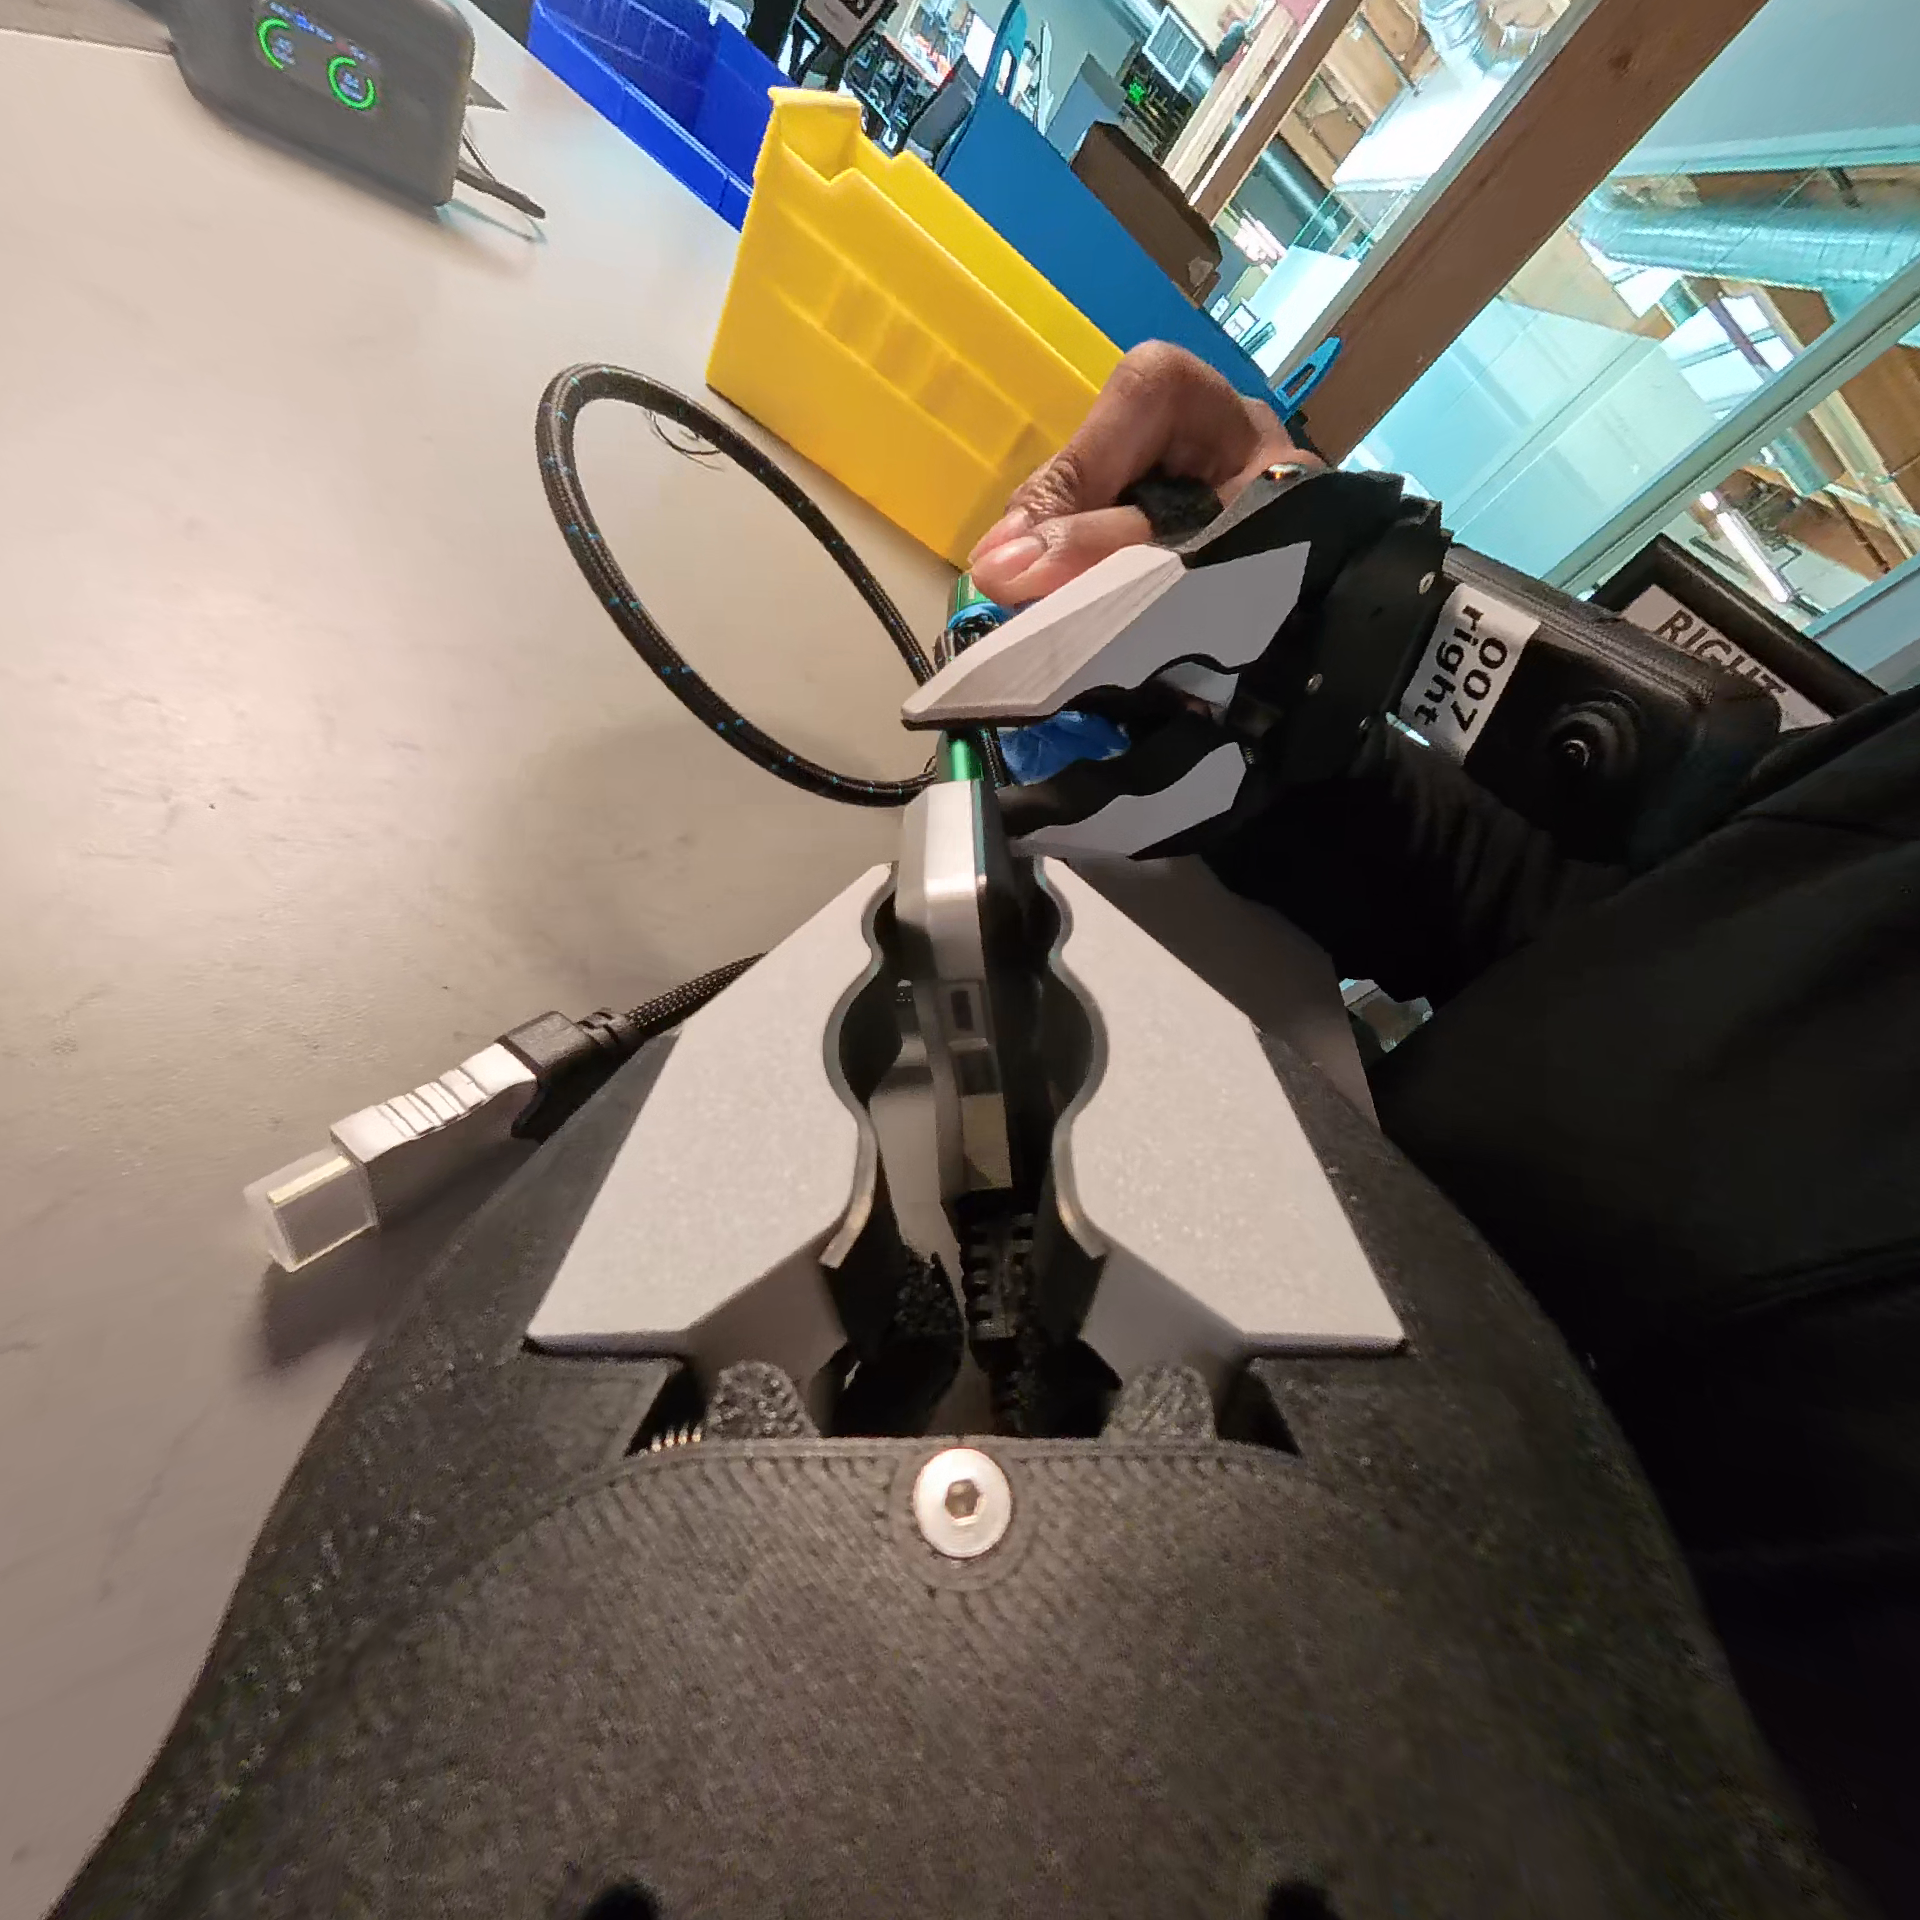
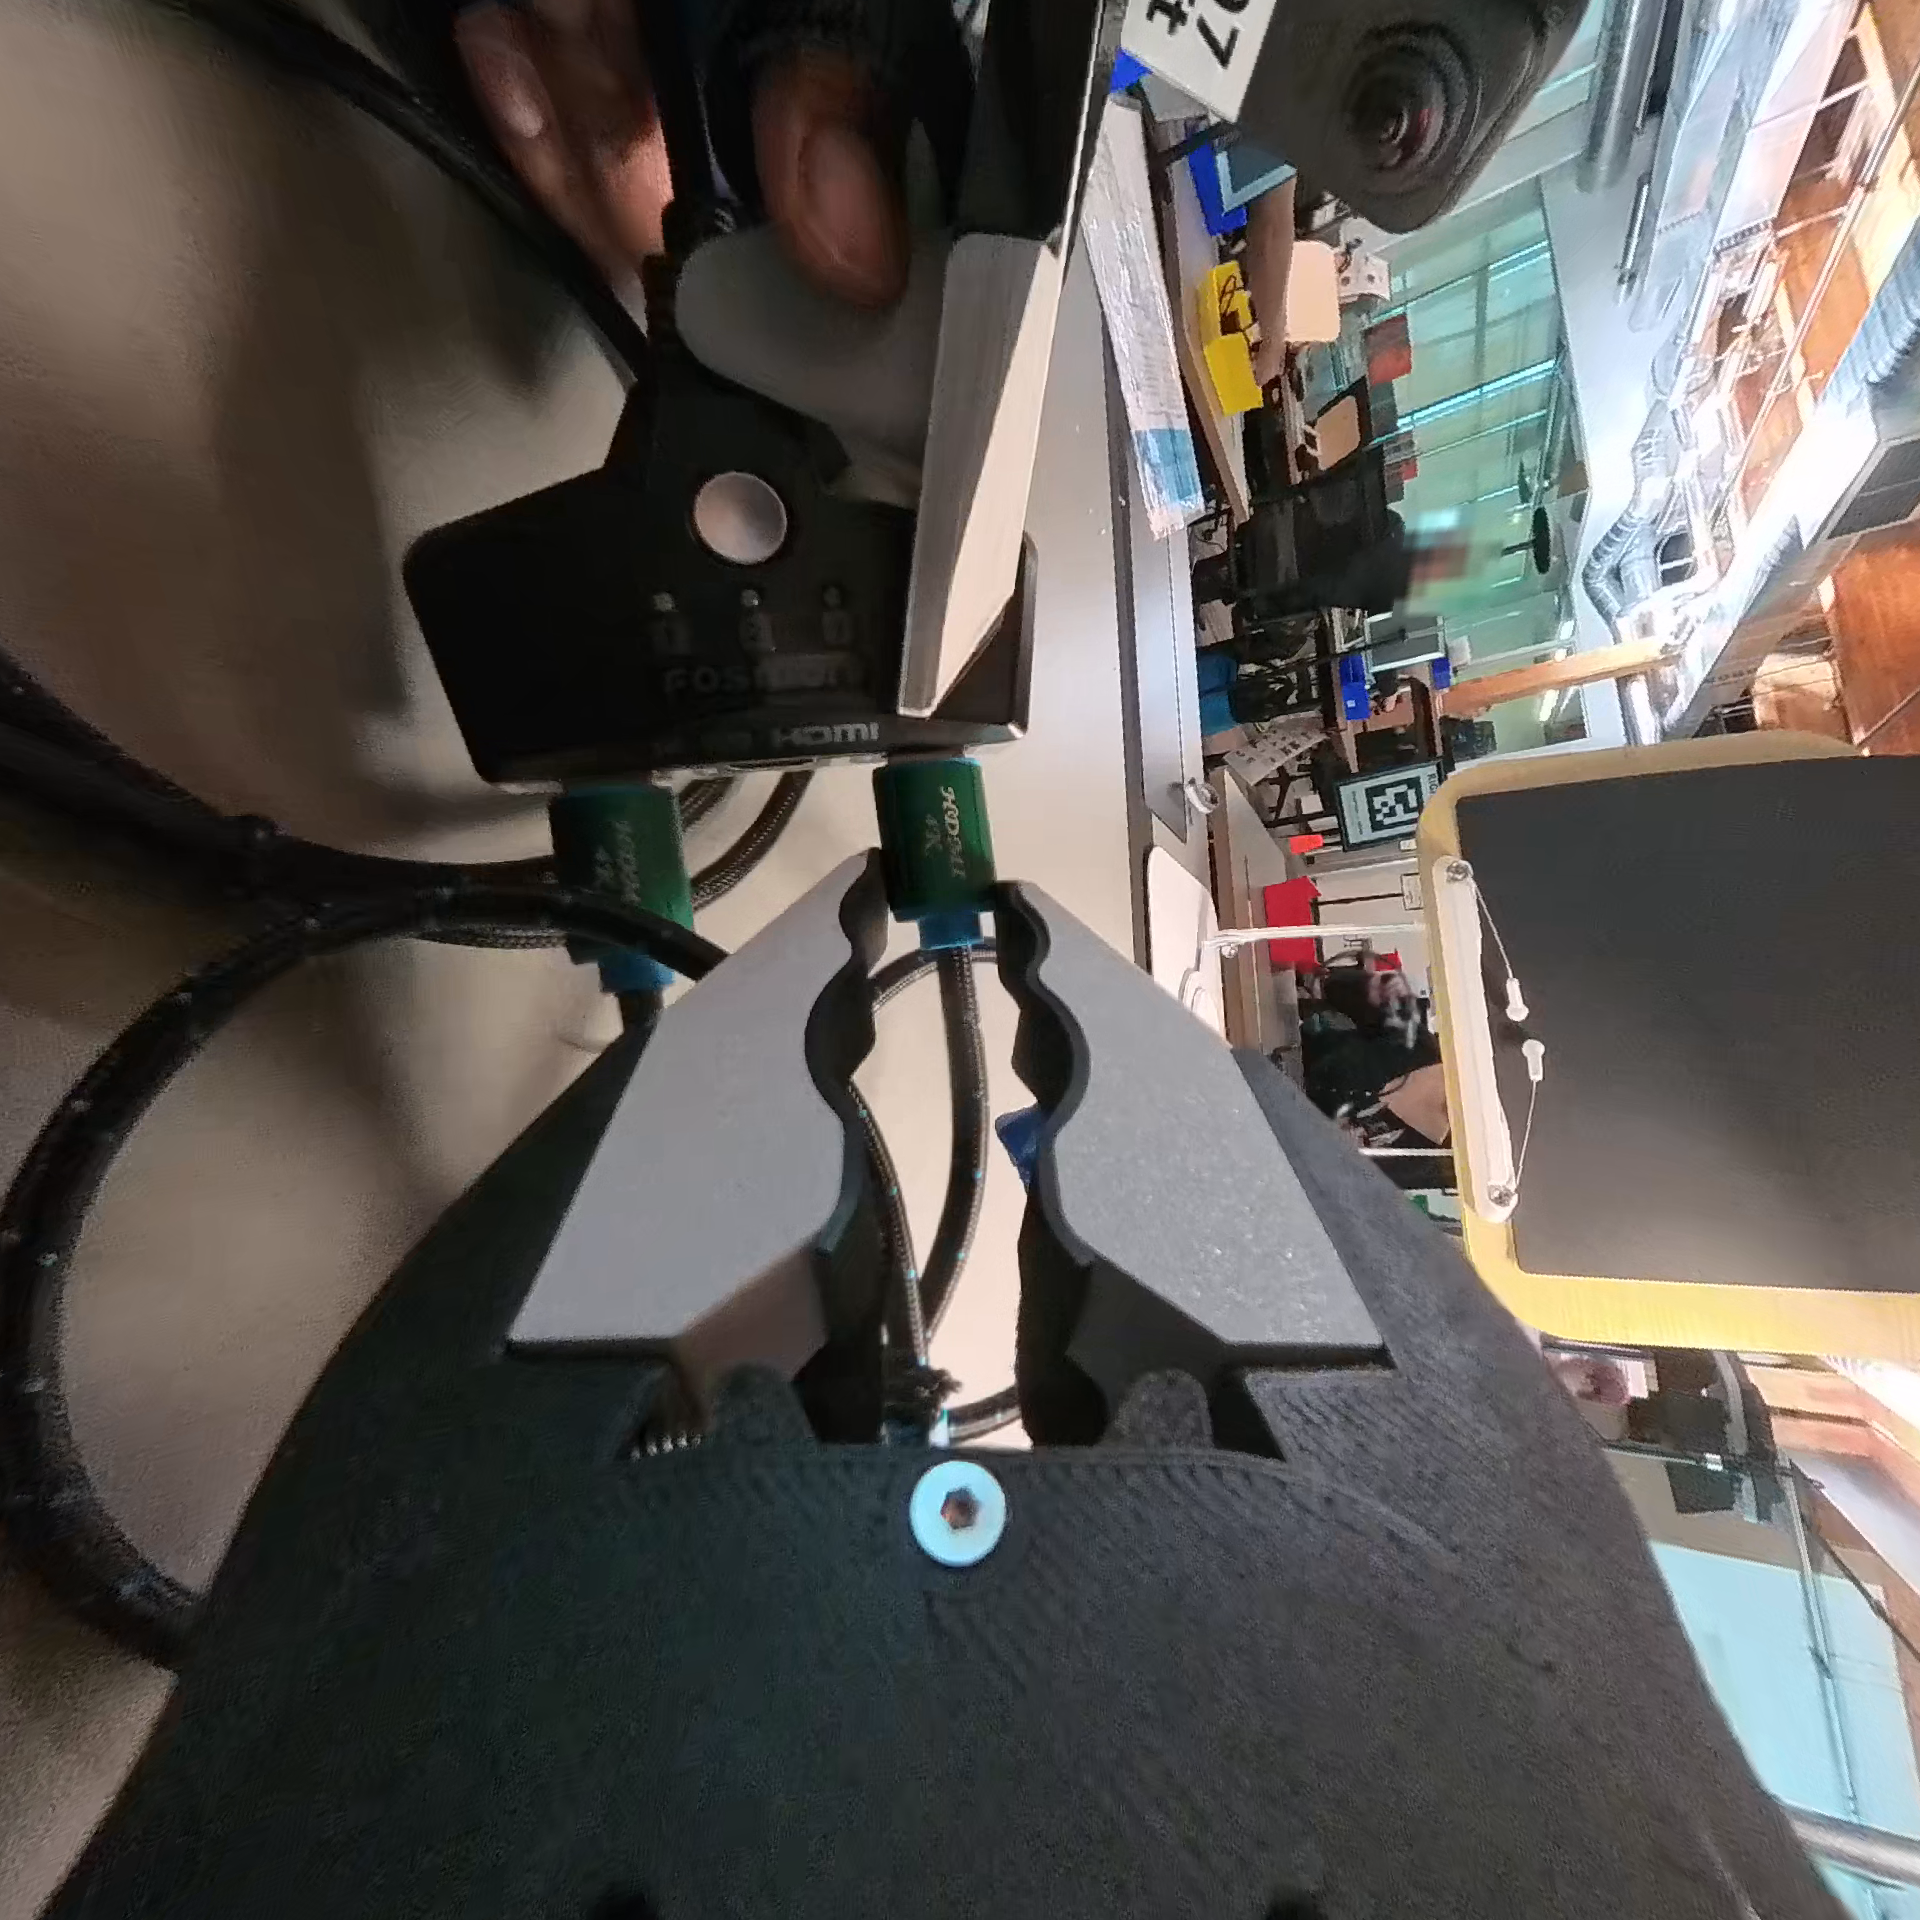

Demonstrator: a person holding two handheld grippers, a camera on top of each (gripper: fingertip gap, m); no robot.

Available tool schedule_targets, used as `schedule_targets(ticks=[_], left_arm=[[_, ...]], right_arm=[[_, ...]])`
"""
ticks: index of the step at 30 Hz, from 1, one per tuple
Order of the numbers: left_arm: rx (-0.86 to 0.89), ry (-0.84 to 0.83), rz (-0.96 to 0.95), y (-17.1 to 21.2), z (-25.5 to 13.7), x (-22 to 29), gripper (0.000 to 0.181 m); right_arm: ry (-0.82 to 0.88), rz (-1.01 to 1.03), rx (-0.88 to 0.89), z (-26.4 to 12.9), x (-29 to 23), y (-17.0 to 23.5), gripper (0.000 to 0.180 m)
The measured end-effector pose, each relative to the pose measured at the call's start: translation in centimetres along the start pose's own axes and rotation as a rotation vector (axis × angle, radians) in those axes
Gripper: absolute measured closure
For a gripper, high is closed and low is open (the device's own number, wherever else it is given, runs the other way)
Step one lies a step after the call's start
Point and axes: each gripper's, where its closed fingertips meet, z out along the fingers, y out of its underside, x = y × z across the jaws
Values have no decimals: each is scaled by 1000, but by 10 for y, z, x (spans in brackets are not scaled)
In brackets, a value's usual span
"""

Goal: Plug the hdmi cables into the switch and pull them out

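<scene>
I have the left gripper (image 1: 961, 883) clamped on the switch (image 2: 717, 613), holding it steady off the table (image 1: 260, 675). Two green plugs sit in the switch's lower edge. My right gripper (image 2: 935, 883) straddles the right-hand green plug (image 2: 935, 836), jaws seemingly not pinched yet, presumably to pull it.
</scene>
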Motion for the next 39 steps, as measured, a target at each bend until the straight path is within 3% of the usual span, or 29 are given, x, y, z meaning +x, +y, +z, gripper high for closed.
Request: schedule_targets(ticks=[13,39], left_arm=[[-16,-26,-30,2,1,-6,160],[-22,-22,-45,3,2,-8,160]], right_arm=[[-104,169,24,3,-8,4,157],[-91,130,19,2,-8,5,157]])
